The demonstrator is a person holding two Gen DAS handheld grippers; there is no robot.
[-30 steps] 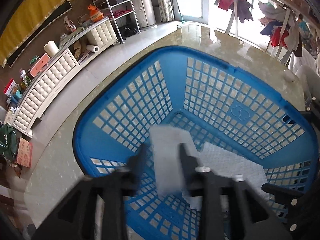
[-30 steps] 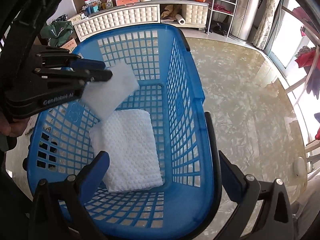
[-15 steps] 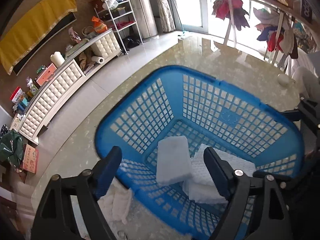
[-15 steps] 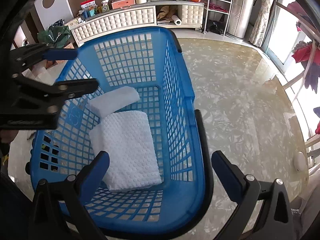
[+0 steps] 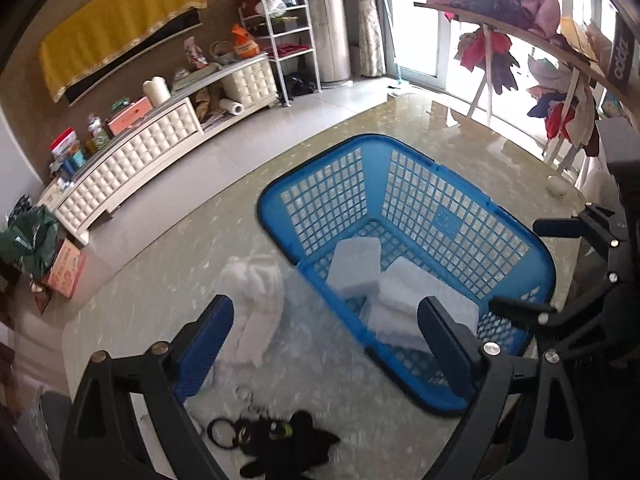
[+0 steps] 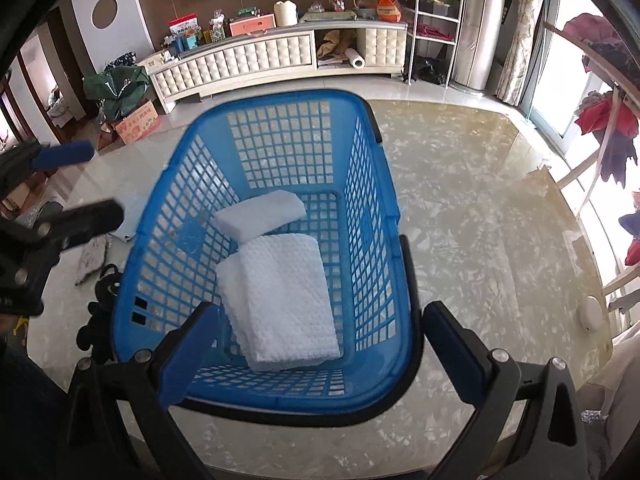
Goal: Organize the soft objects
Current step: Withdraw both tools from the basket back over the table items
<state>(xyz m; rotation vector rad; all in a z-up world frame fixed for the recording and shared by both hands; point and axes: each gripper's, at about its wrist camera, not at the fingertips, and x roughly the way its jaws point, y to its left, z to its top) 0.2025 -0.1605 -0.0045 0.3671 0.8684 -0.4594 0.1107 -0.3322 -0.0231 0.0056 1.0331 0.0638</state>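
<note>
Left gripper (image 5: 320,336): jaws spread wide, just been opening, nothing between the pads; hangs above the table edge of the basket, pointing steeply down.
Left gripper from the right view (image 6: 72,188): off to the left of the basket, outside its rim, blue pad above, black finger below.
Right gripper (image 6: 320,352): jaws wide apart, empty, straddling the near end of the basket without touching the towel inside.
Basket (image 6: 372,152): blue plastic, lattice walls, black trim along the near rim; stands on the table.
Sponge (image 6: 260,214): white block, lies in the basket at its far end, one edge resting on the towel.
Folded towel (image 6: 284,300): white, waffle weave, flat on the basket floor, nearer end.
Loose towels (image 5: 256,312): white, blurred, on the table just beside the basket, outside it.
Black bundle (image 5: 276,440): dark straps and rings on the table, near the loose towels.
Table (image 6: 480,208): glossy, marbled beige.
Cabinet (image 6: 256,60): white, tufted, against the far wall, cluttered on top.
</note>
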